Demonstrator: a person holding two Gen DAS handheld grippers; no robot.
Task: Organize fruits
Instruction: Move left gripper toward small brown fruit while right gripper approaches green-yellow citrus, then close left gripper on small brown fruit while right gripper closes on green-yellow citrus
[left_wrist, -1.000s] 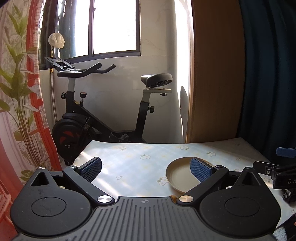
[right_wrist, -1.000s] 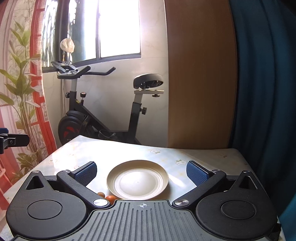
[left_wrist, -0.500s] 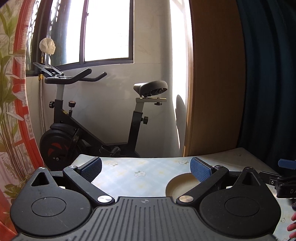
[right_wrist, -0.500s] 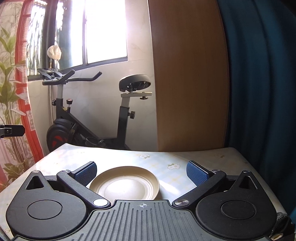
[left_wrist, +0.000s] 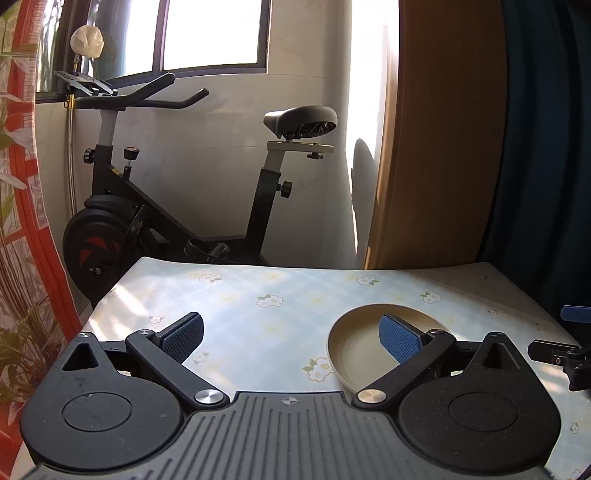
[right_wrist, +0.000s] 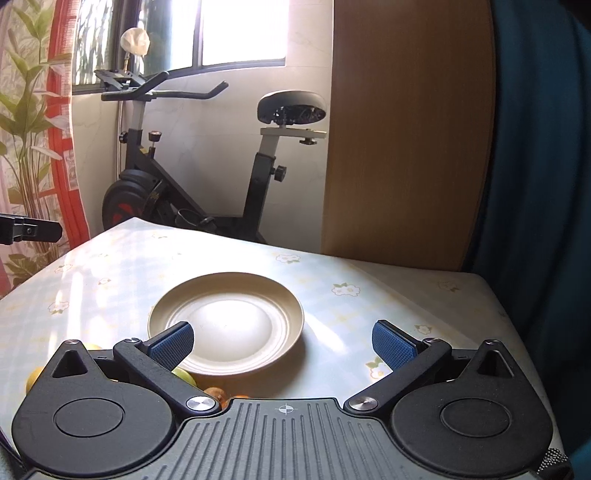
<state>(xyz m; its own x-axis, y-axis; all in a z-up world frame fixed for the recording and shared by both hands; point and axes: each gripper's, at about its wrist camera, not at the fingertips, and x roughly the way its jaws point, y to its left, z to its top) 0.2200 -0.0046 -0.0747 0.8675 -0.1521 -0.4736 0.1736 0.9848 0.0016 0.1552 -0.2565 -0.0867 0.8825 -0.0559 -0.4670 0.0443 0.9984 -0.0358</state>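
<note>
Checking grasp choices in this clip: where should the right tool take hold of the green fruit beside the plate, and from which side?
Only the top of the green fruit shows, tucked under the open right tool against the plate rim. It looks rounded, so probably grip across its widest part, coming from above, fingers placed left and right to clear the plate and the orange fruit nearby.

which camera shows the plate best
The right wrist view: the plate is nearly whole and empty, with only the near rim hidden. The left wrist view shows it partly hidden behind a finger.
</note>
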